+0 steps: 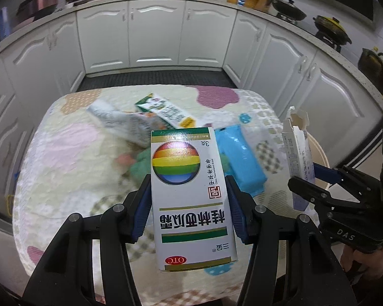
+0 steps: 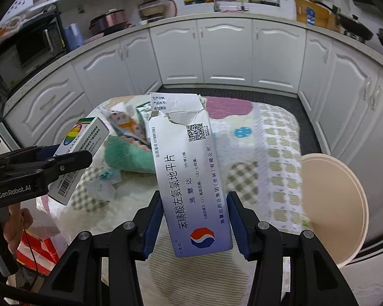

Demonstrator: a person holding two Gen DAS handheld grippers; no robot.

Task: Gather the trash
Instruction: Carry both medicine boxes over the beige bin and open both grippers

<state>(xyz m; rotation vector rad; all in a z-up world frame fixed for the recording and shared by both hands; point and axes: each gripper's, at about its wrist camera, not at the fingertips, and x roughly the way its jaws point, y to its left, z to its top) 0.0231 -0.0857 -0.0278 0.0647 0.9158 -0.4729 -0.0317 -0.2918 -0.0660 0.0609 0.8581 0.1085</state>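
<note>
Above the quilt-covered desk (image 1: 71, 153), the left gripper (image 1: 188, 204) pinches a white rainbow-ball medicine carton (image 1: 188, 193) and the right gripper (image 2: 195, 219) pinches a torn pale-blue pill carton (image 2: 188, 178). Both are lifted; next, I judge, comes carrying them to the beige round bin (image 2: 334, 204), seen fully only in the right view. The blue wipes pack (image 1: 242, 160) appears only in the left.

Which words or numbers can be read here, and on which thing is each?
"桂林西瓜霜", "OTC", "3克": rainbow-ball box in left gripper.
"苯磺酸左氨氯地平片", "施慧达", "H19991083": torn white box in right gripper.
"DAS": right gripper's body.
"GenRobot.AI": left gripper's body.
Packets on the table: too blurred.
</note>
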